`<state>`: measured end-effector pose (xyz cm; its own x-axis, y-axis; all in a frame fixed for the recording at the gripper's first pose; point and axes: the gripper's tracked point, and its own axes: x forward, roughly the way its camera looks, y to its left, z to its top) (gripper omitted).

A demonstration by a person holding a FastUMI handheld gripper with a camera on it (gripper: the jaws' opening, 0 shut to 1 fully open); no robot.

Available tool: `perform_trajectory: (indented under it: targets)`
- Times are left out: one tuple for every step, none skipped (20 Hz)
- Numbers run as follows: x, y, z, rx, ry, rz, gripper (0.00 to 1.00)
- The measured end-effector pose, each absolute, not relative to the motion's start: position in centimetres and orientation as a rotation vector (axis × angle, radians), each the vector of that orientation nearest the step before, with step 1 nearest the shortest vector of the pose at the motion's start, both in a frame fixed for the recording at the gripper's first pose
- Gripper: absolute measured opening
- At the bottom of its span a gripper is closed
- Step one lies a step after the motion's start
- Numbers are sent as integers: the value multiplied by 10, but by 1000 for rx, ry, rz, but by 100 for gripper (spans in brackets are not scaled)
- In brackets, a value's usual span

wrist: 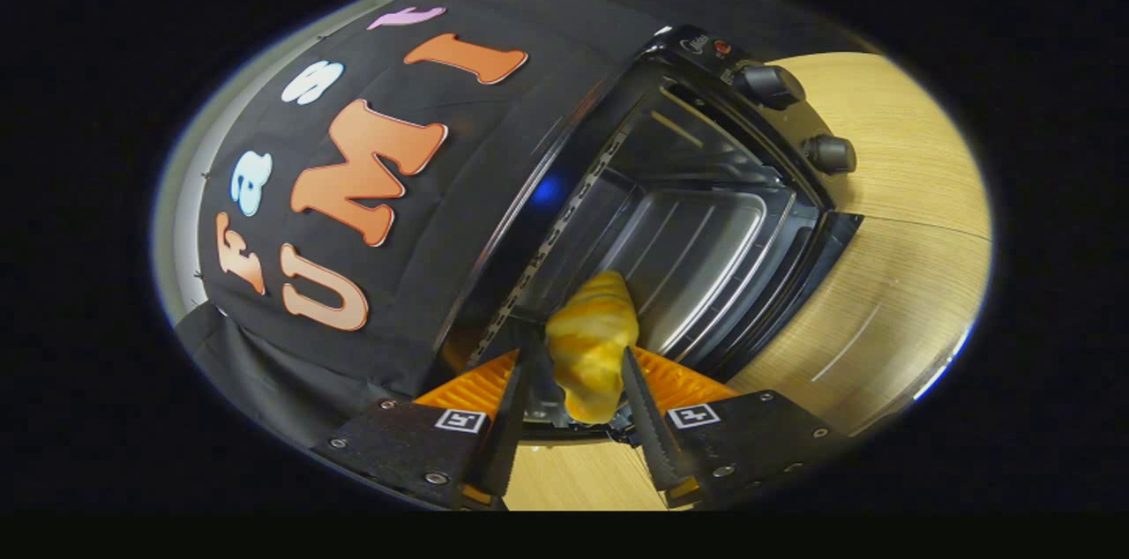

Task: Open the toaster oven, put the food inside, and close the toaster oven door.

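Black cloth wall [494, 153] behind light wooden table [900, 277]

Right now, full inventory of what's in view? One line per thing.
croissant: 1, golden yellow, clamped between the gripper's two fingers, its far tip toward the oven opening
toaster oven: 1, black, on the table just ahead of the fingers, cavity exposed
oven door: 1, black, swung open and down onto the table side
baking tray: 1, grey metal, inside the oven, beyond the croissant
knobs: 2, black, on the oven's control panel beside the cavity
table: 1, light wood, under the oven and the gripper
backdrop cloth: 1, black, booth wall behind the oven
gripper: 1, both fingers pressing on the croissant
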<state>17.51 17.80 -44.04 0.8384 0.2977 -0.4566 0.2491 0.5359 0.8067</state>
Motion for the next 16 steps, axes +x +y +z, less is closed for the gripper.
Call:
perform_trajectory:
  targets:
    - [171,178,-438,1016,602,34,61]
    - [169,176,-437,1004,600,36,63]
    - [163,174,-436,982,600,39,63]
    - [158,171,-434,964,596,42,63]
    - [152,170,-433,953,598,46,63]
    - [145,168,-431,951,600,54,65]
    - [137,166,-430,943,606,56,66]
    - [130,163,-429,927,607,61,70]
    - [121,160,-426,902,610,65,72]
    - [114,156,-424,876,614,73,75]
    - [104,154,-421,846,624,79,77]
    - [97,149,-420,803,630,83,81]
    - [89,144,-418,753,631,83,85]
    - [82,136,-418,699,634,80,90]
    - [72,131,-419,651,645,78,93]
    - [66,128,-421,611,653,86,97]
